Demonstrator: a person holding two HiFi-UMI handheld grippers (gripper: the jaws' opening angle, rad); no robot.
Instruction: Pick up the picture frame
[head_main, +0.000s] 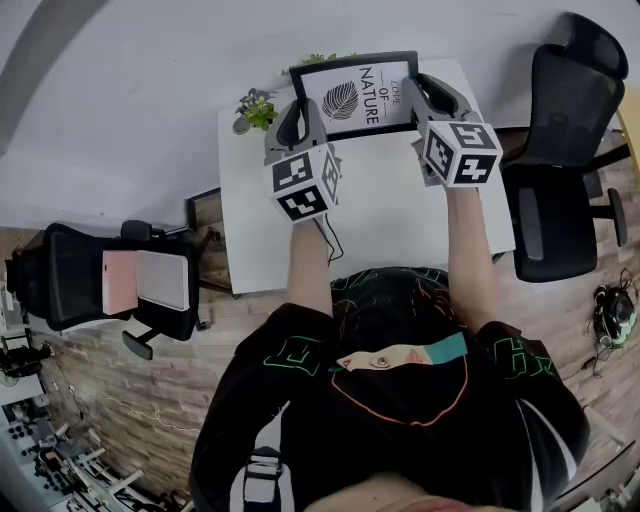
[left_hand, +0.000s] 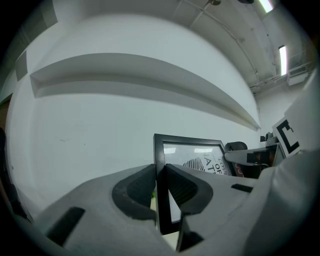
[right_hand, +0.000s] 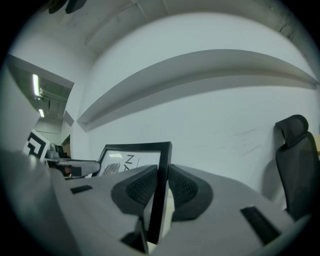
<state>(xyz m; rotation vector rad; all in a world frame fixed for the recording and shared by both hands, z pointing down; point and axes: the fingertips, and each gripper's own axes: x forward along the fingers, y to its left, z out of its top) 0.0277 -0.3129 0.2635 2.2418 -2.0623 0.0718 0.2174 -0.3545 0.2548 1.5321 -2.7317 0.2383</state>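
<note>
Top centre, the left claw (head_main: 297, 112) clenches the picture frame (head_main: 352, 98) by its left edge. The right claw (head_main: 430, 95) clamps the right edge.

A potted plant (head_main: 257, 108) stands on the white table (head_main: 390, 235).

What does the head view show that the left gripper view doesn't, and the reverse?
Only the head view: the person, the left chair and the floor. Only the left gripper view: the pads of the left gripper pressing both faces of the frame edge, a wall ledge and a ceiling light. Both: the frame, and the right gripper at its other side.
</note>
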